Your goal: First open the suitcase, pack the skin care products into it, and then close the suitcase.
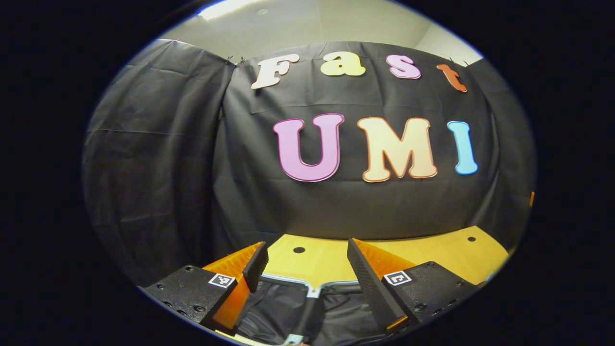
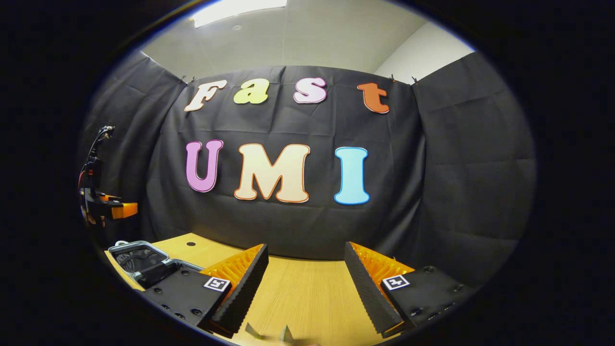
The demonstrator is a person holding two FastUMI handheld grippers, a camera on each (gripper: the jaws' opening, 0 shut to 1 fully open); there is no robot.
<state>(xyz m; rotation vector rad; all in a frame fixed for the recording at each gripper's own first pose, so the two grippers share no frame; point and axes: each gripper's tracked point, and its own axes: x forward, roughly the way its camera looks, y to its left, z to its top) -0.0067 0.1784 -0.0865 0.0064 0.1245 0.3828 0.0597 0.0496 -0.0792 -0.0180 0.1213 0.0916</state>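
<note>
In the left gripper view, my left gripper (image 1: 306, 247) stands open just above the open suitcase (image 1: 307, 307), whose black lining and silver rim lie under its fingers. Nothing is between the fingers. In the right gripper view, my right gripper (image 2: 305, 249) is open and holds nothing as it hovers over the wooden table (image 2: 307, 288). The suitcase (image 2: 139, 262) lies open at the table's left end, and the left gripper (image 2: 108, 209) hangs above it at the far left. Two small pale pointed tips (image 2: 283, 333) poke up at the bottom edge; I cannot tell what they are.
The black cloth wall (image 2: 307, 230) closes off the back and both sides of the table. The yellow tabletop (image 1: 432, 254) has small round holes and stretches beyond the suitcase toward the wall.
</note>
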